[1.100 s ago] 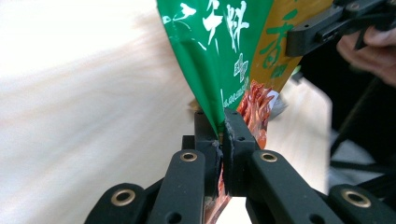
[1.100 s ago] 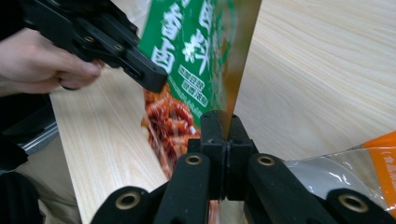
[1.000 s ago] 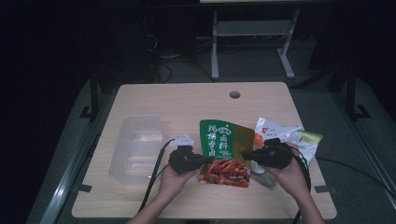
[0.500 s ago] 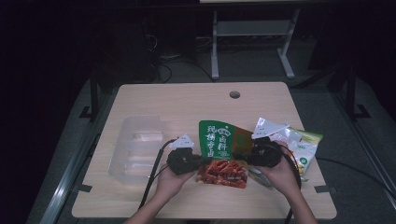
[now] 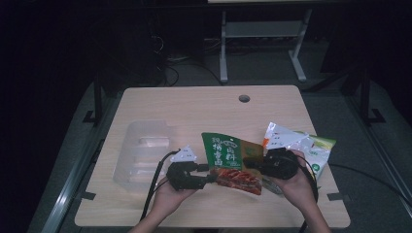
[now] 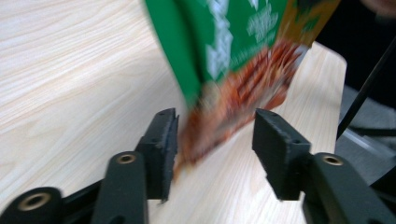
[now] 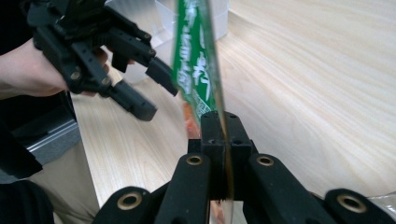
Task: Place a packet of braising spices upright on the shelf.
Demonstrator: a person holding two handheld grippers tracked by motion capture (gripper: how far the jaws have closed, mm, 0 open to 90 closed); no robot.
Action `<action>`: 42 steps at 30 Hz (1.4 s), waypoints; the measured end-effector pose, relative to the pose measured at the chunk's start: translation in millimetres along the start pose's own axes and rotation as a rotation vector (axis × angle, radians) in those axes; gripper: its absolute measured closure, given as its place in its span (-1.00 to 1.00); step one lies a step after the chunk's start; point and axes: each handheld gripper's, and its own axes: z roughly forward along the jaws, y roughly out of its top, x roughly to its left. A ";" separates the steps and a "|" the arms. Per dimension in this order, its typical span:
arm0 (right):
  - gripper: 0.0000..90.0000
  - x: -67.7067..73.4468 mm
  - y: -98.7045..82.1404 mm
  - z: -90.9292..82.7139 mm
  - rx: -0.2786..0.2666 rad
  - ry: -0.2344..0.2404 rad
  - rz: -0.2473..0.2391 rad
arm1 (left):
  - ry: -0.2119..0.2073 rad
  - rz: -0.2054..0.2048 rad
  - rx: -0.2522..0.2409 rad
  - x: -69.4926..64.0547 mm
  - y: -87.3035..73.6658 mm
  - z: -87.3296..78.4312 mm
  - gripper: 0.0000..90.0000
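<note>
A green and red snack bag (image 5: pixel 228 160) hangs a little above the table near its front edge. My right gripper (image 5: pixel 250 162) is shut on the bag's right side; in the right gripper view the jaws (image 7: pixel 219 123) pinch the thin edge of the bag (image 7: pixel 194 60). My left gripper (image 5: pixel 209 177) sits at the bag's left. Its jaws (image 6: pixel 215 128) have just been opening and stand apart, with the bag's red lower end (image 6: pixel 233 93) between them, close to the left pad and not pressed. The left gripper (image 7: pixel 154 93) also shows open in the right gripper view.
A clear plastic tray (image 5: pixel 141 155) lies on the wooden table (image 5: pixel 194 111) left of the hands. White and green packets (image 5: pixel 301 145) lie to the right behind the right hand. A round cable hole (image 5: pixel 244 98) is at the table's back.
The left gripper's jaws, shut on the bag's left end before, now stand apart. Both hands have shifted slightly and the bag is held a bit higher.
</note>
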 end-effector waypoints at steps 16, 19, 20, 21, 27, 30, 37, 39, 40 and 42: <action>0.99 10.9 55.7 2.9 -0.012 -0.044 -0.038 | -0.004 0.099 -0.022 -24.4 -24.5 -33.9 -0.26; 0.98 12.1 66.5 8.8 -0.013 -0.040 -0.042 | -0.012 0.119 -0.017 -25.4 -28.3 -34.9 -0.26; 0.98 11.9 71.0 12.1 -0.017 -0.036 -0.049 | -0.008 0.125 -0.017 -25.8 -29.2 -35.5 -0.27; 0.99 12.0 74.2 14.5 -0.015 -0.032 -0.047 | 0.002 0.140 -0.018 -26.1 -30.3 -37.2 -0.29; 0.99 11.8 100.0 36.4 -0.004 -0.008 -0.066 | 0.010 0.140 -0.038 -24.7 -31.5 -41.2 -0.31; 0.99 12.1 112.5 44.8 0.011 -0.002 -0.082 | 0.011 0.148 -0.034 -25.4 -32.9 -39.8 -0.31; 0.99 12.7 141.9 63.7 0.008 0.017 -0.084 | -0.008 0.148 -0.017 -25.6 -35.8 -33.6 -0.32; 0.98 13.0 147.8 68.5 0.012 0.016 -0.089 | -0.008 0.146 -0.012 -26.3 -36.2 -33.2 -0.33; 0.98 13.0 147.8 68.5 0.012 0.016 -0.089 | -0.002 0.150 -0.011 -26.0 -36.1 -33.3 -0.33; 0.98 14.2 154.4 73.6 0.013 0.017 -0.090 | 0.001 0.155 -0.017 -25.8 -36.3 -33.1 -0.34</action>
